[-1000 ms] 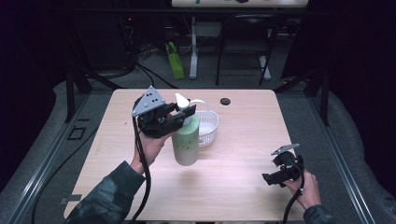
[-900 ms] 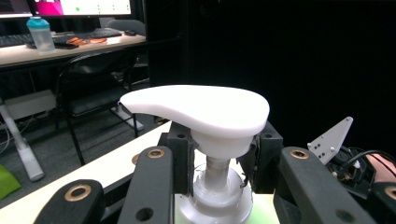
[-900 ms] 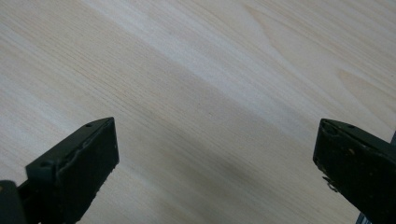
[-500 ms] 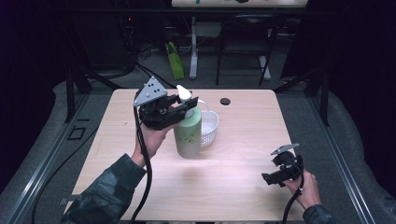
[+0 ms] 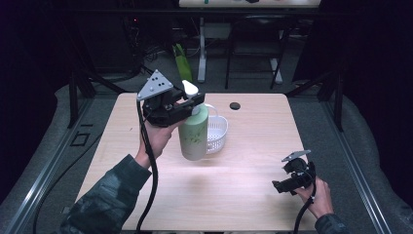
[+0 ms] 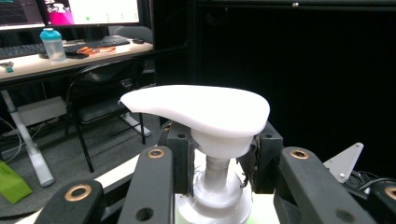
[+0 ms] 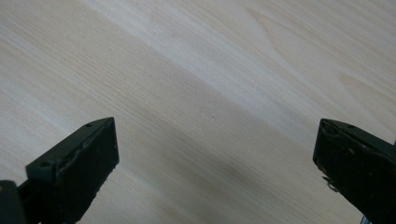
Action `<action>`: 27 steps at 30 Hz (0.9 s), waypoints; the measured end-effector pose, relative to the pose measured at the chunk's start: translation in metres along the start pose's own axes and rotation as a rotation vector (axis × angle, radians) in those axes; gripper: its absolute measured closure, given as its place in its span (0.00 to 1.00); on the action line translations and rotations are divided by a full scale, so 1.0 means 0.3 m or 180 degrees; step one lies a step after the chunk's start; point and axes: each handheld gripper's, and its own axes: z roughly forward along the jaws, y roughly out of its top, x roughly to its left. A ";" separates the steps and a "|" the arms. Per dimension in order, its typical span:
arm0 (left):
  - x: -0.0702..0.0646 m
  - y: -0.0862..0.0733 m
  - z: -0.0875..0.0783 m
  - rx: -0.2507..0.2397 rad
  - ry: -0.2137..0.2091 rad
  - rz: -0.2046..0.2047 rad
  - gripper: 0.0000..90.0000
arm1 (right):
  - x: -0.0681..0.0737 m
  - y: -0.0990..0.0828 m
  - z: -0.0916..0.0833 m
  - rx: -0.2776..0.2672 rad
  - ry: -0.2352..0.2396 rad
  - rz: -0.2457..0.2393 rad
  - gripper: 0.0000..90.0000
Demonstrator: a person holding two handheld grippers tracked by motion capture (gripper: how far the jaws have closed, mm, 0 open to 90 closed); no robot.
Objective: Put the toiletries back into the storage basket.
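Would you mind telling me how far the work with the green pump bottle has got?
Done: the left gripper is shut on the green pump bottle, clamped under its white pump head, and the bottle is off the table. In hand: it hangs beside the white basket. Left: setting it down, probably in the basket. The right gripper waits open, low over the table's near right.

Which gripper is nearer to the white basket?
Left. The left gripper holds the green pump bottle by its neck right beside the white basket; the right gripper sits open, far off near the table's corner.
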 end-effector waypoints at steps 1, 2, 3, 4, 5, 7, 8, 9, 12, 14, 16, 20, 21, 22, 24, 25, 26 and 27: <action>-0.002 0.003 0.002 0.0004 0.0004 0.0025 0.75 | 0.001 0.001 0.000 0.0000 0.0005 0.0013 0.00; -0.001 0.006 0.005 0.0001 0.0004 0.0008 0.75 | 0.001 0.001 -0.001 -0.0009 0.0011 0.0014 0.00; -0.001 0.009 0.009 0.0002 -0.0005 -0.0005 0.75 | 0.001 0.001 -0.002 -0.0017 0.0015 0.0018 0.00; -0.001 0.013 0.012 0.0006 -0.0002 0.0006 0.75 | 0.002 0.001 -0.003 -0.0012 -0.0009 -0.0001 0.00; -0.003 0.016 0.015 0.0011 0.0007 0.0017 0.75 | 0.004 0.001 -0.004 -0.0014 -0.0010 -0.0001 0.00; -0.005 0.023 0.021 -0.0002 0.0019 0.0038 0.75 | 0.005 0.002 -0.006 -0.0023 -0.0012 -0.0016 0.00; -0.006 0.026 0.025 -0.0005 0.0032 0.0047 0.75 | 0.004 0.002 -0.007 -0.0014 -0.0026 -0.0019 0.00; -0.004 0.029 0.029 0.0010 0.0049 0.0060 0.75 | 0.003 0.003 -0.008 -0.0022 -0.0019 -0.0005 0.00; 0.007 0.030 0.045 0.0010 0.0081 0.0039 0.75 | 0.003 0.001 -0.006 -0.0012 -0.0025 -0.0010 0.00; 0.017 0.030 0.054 0.0004 0.0096 0.0012 0.75 | 0.003 0.001 -0.006 -0.0011 -0.0026 -0.0003 0.00; 0.027 0.031 0.060 0.0001 0.0112 -0.0016 0.75 | 0.002 0.001 -0.006 -0.0016 -0.0029 -0.0001 0.00; 0.037 0.036 0.066 -0.0020 0.0152 -0.0040 0.75 | 0.003 0.002 -0.006 -0.0011 -0.0029 -0.0007 0.00; 0.039 0.039 0.068 -0.0016 0.0152 -0.0039 0.75 | 0.003 0.002 -0.005 -0.0011 -0.0032 -0.0009 0.00; 0.040 0.042 0.070 -0.0022 0.0157 -0.0035 0.75 | 0.003 0.002 -0.006 -0.0018 -0.0032 -0.0006 0.00; 0.042 0.051 0.072 -0.0020 0.0166 -0.0026 0.75 | 0.003 0.003 -0.004 -0.0014 -0.0029 -0.0008 0.00; 0.042 0.055 0.074 -0.0032 0.0174 -0.0037 0.75 | 0.003 0.003 -0.003 -0.0011 -0.0030 -0.0011 0.00; 0.043 0.060 0.074 -0.0038 0.0179 -0.0029 0.75 | 0.003 0.003 -0.003 -0.0009 -0.0032 -0.0013 0.00; 0.043 0.065 0.075 -0.0038 0.0181 -0.0020 0.75 | 0.004 0.003 -0.004 -0.0017 -0.0029 0.0004 0.00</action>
